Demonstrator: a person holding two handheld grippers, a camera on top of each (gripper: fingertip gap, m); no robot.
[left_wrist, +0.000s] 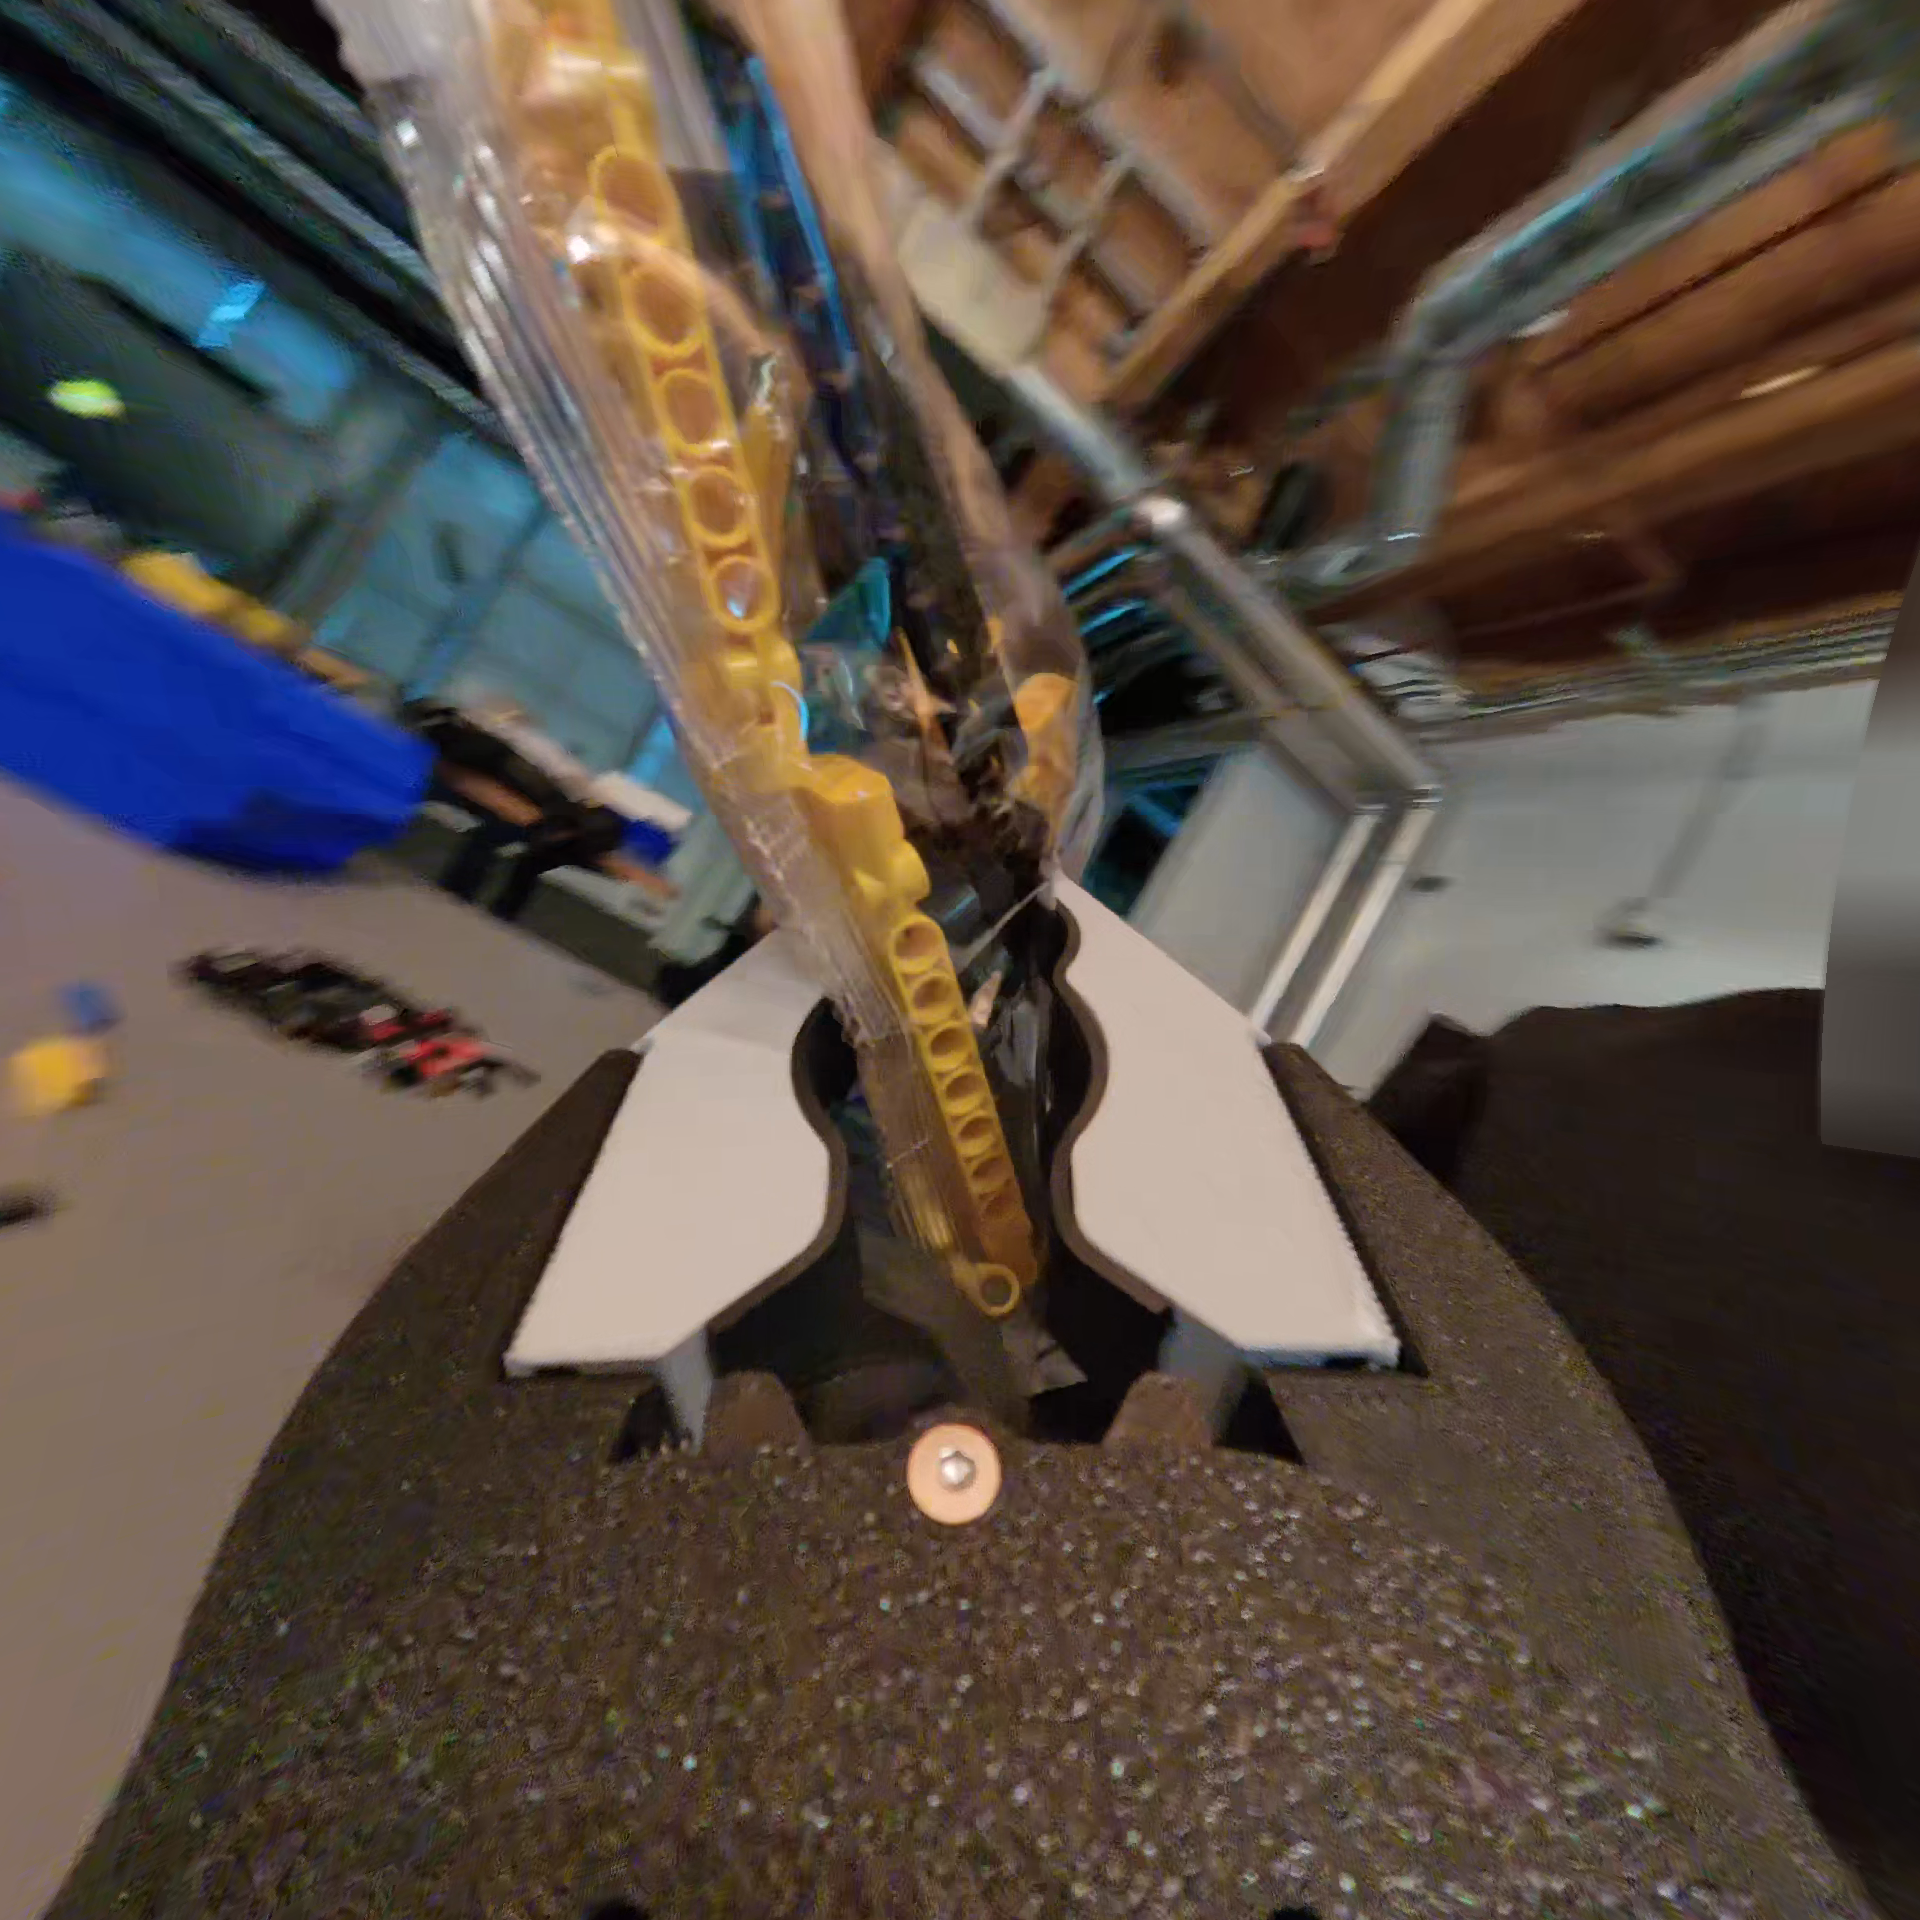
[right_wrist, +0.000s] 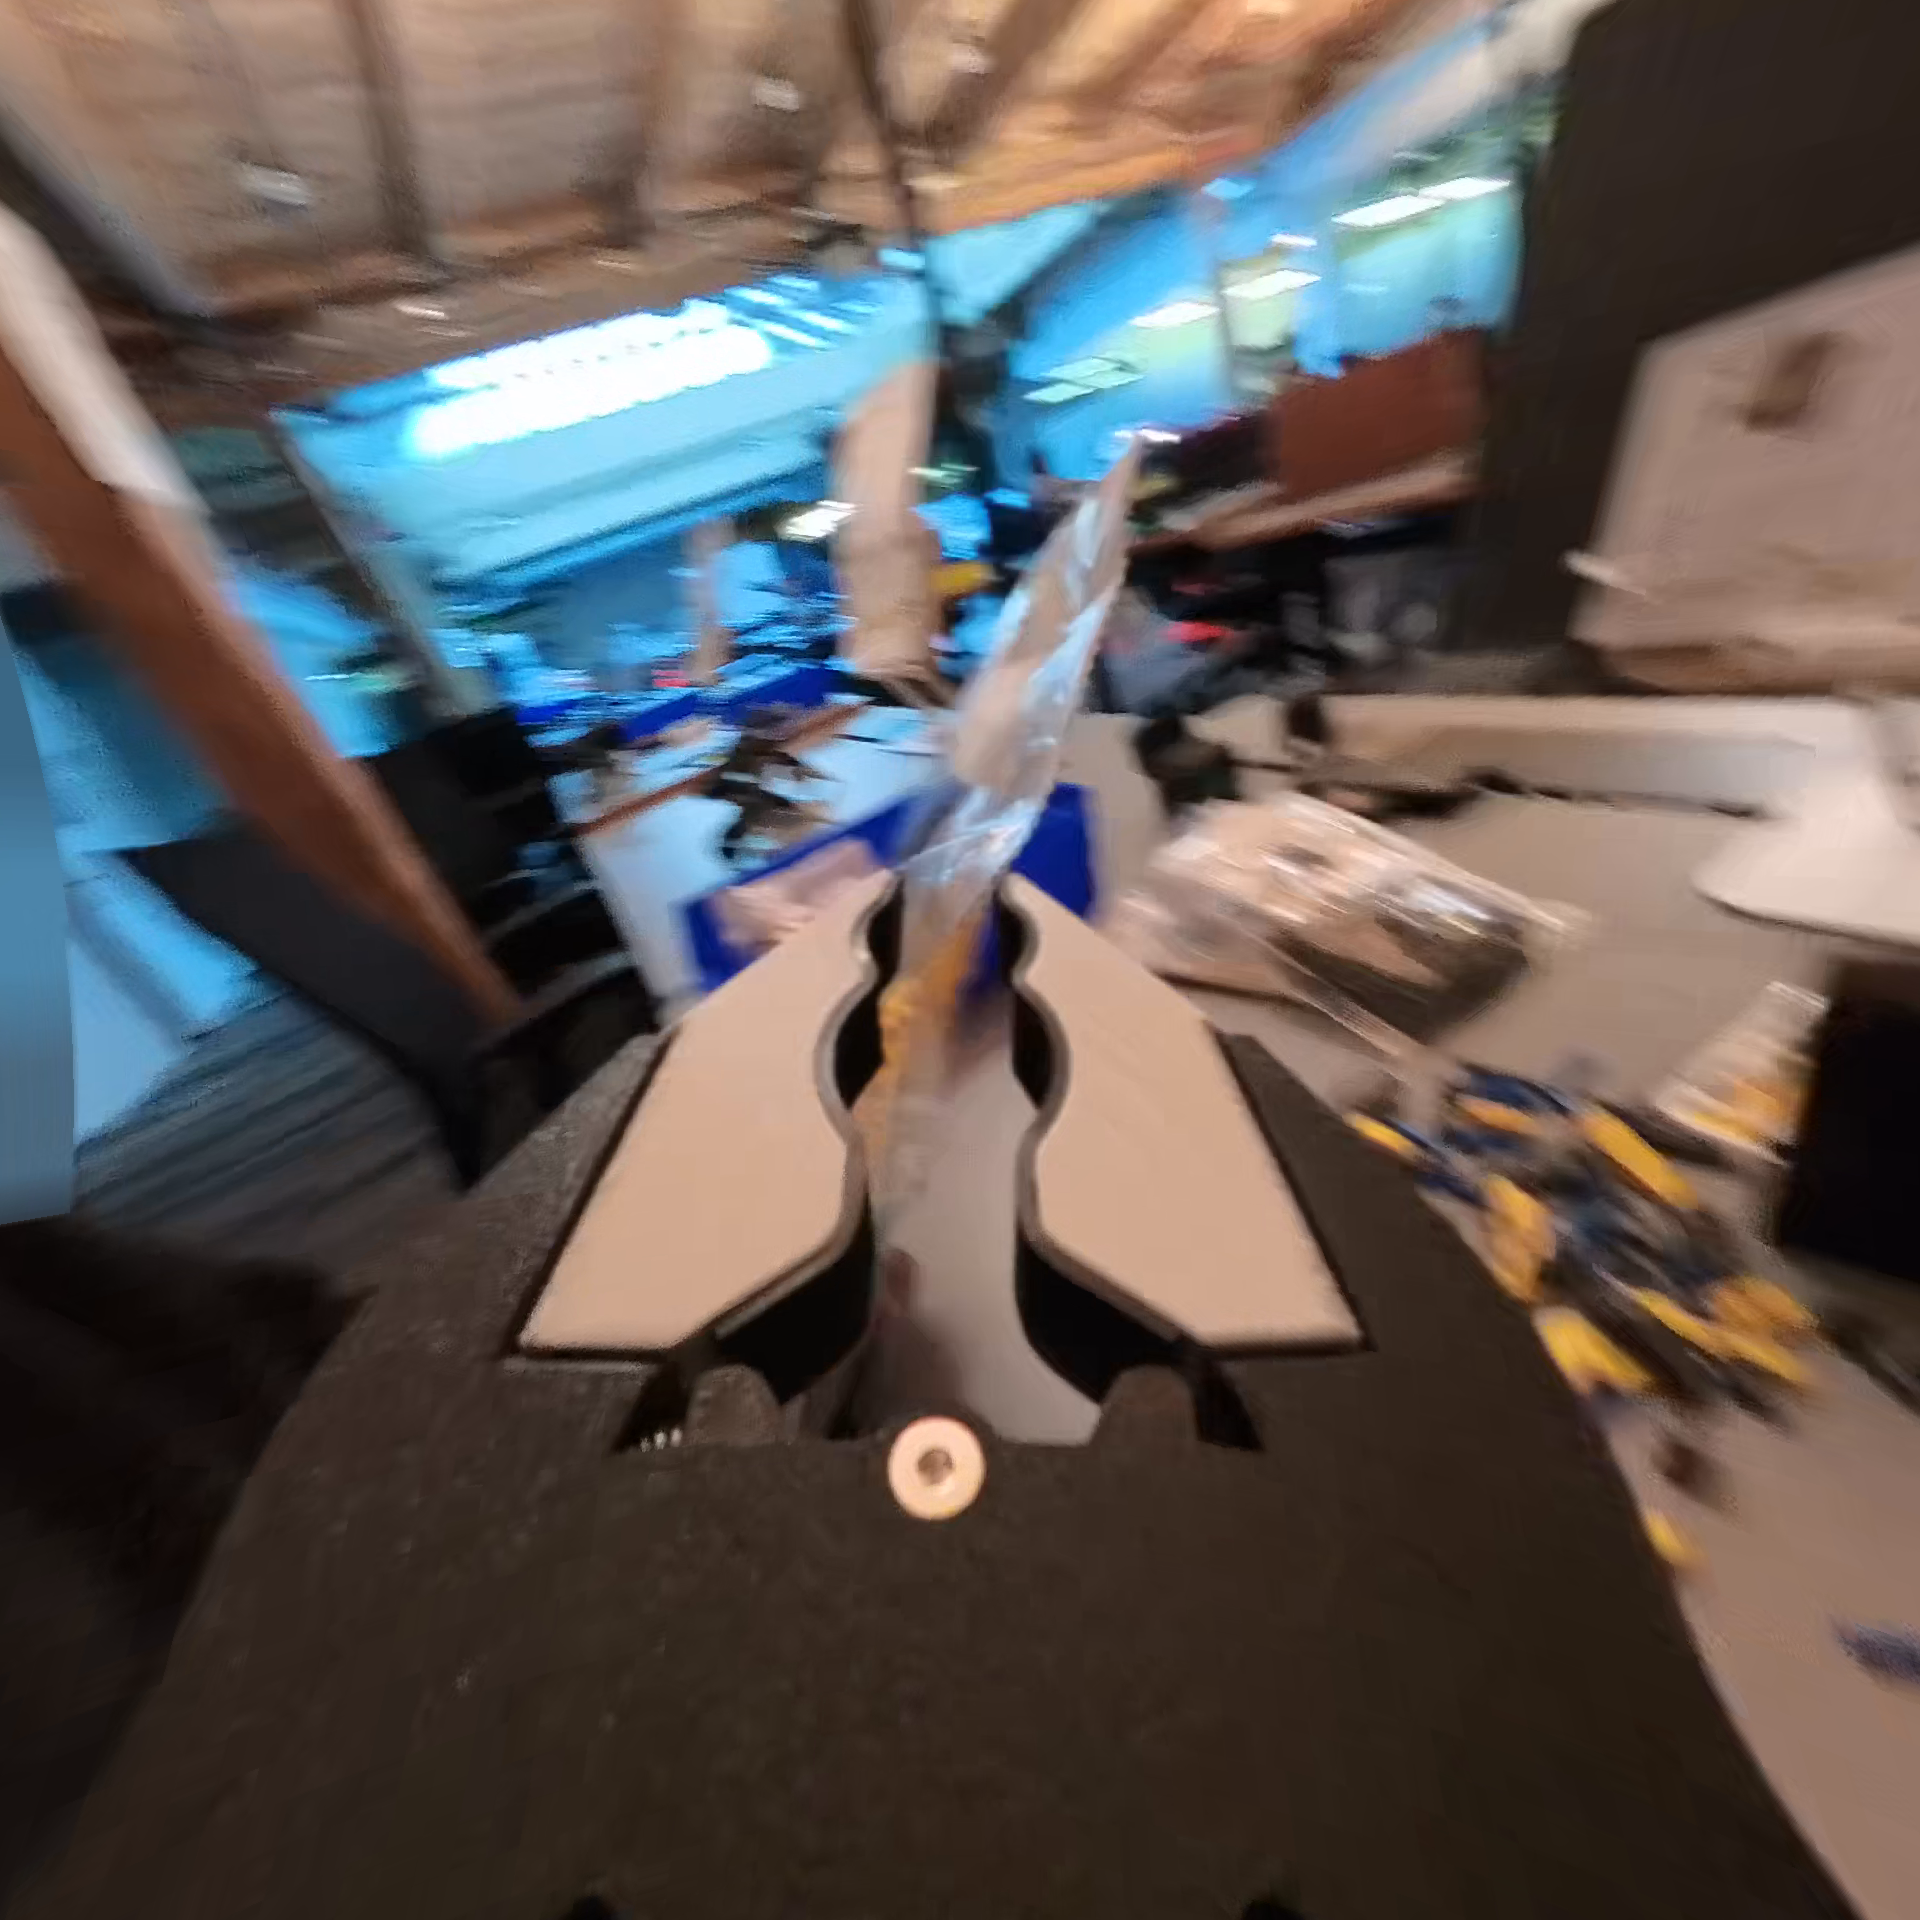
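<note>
My left gripper (left_wrist: 940, 935) is shut on a clear plastic bag (left_wrist: 582, 343) that holds yellow perforated building beams (left_wrist: 717, 509) and dark parts. The bag stands up between the white fingers (left_wrist: 717, 1153) and rises well above the grey table (left_wrist: 208, 1195). My right gripper (right_wrist: 948, 894) is shut on a crumpled clear plastic bag piece (right_wrist: 1023, 686) with some yellow and blue showing between the jaws. It is held above the table, and the view is blurred by motion.
In the left wrist view a blue bin (left_wrist: 177, 717), a row of dark and red parts (left_wrist: 353, 1018) and a yellow piece (left_wrist: 52, 1070) lie at the left. In the right wrist view a pile of yellow, blue and black parts (right_wrist: 1590, 1236), another clear bag of parts (right_wrist: 1351, 914) and a blue bin (right_wrist: 1060, 842) sit on the table.
</note>
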